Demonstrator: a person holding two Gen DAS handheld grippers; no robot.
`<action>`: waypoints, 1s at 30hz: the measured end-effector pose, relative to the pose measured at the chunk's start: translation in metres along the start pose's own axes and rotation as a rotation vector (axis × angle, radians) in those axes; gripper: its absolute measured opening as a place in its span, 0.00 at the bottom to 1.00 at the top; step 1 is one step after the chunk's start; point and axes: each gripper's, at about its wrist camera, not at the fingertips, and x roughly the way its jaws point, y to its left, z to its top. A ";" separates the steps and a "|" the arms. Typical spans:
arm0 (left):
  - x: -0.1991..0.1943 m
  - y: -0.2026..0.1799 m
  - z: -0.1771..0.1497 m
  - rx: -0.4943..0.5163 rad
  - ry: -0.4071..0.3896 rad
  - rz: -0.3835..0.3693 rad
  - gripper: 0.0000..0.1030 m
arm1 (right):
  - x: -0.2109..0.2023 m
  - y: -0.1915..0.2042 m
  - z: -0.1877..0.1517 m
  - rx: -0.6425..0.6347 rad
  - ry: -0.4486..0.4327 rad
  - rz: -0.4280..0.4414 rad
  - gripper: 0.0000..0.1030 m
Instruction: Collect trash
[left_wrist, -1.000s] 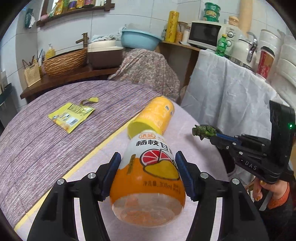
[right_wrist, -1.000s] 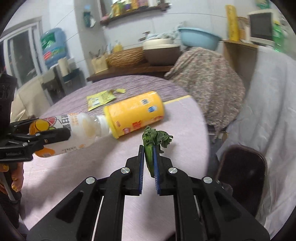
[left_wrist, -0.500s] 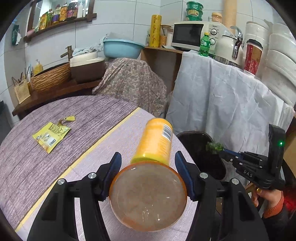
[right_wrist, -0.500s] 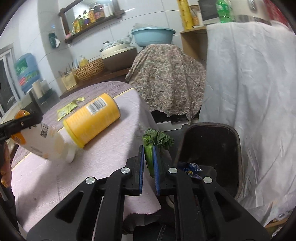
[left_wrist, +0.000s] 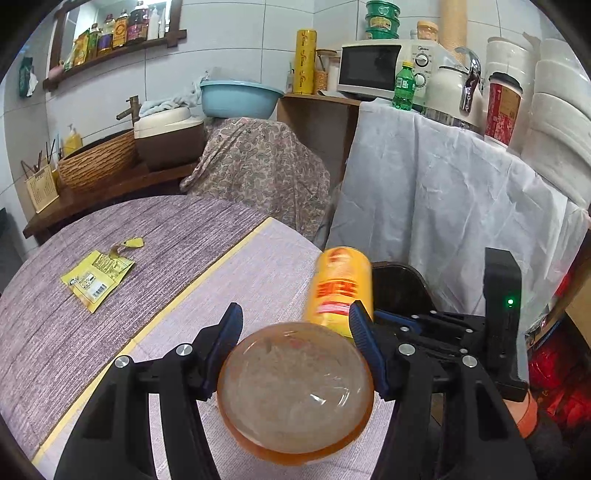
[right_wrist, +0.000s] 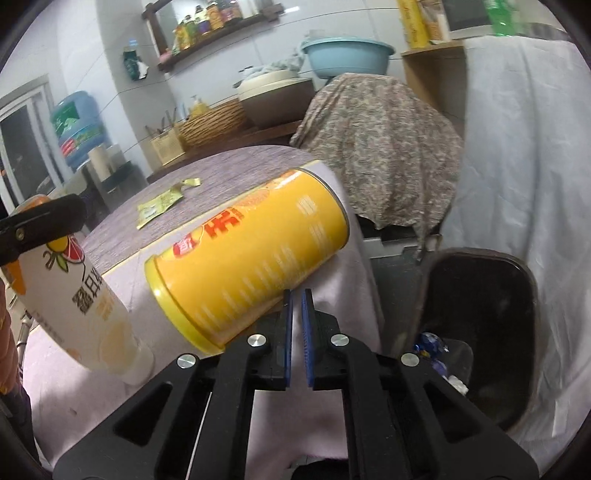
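Observation:
My left gripper (left_wrist: 295, 325) is shut on an orange juice bottle (left_wrist: 295, 391), seen bottom-on; it also shows in the right wrist view (right_wrist: 74, 291), tilted neck down over the table edge. A yellow can (right_wrist: 251, 258) lies on its side on the pink tablecloth at the table edge; it shows beyond the bottle in the left wrist view (left_wrist: 338, 288). My right gripper (right_wrist: 297, 299) has its jaws nearly together with nothing between them, just beside the can. A dark trash bin (right_wrist: 480, 314) stands below the table edge and holds some wrappers.
A yellow torn wrapper (left_wrist: 96, 280) lies on the purple table runner (left_wrist: 110, 314). A white-draped counter (left_wrist: 443, 192) with a microwave and pots stands right of the bin. A patterned cloth covers something behind the table (right_wrist: 376, 147).
The green vegetable scrap has left my right gripper. The right gripper moved back up beside the yellow can. The left gripper and bottle shifted toward the table edge and the can.

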 end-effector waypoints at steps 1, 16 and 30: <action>-0.001 0.001 0.000 -0.002 0.000 -0.002 0.58 | 0.003 0.005 0.002 -0.021 0.002 0.000 0.06; -0.007 0.029 -0.002 -0.066 -0.018 0.016 0.58 | -0.008 0.006 0.012 -0.017 -0.050 -0.032 0.49; -0.029 0.075 -0.008 -0.140 -0.049 0.073 0.58 | 0.057 0.025 0.075 0.489 0.249 0.139 0.66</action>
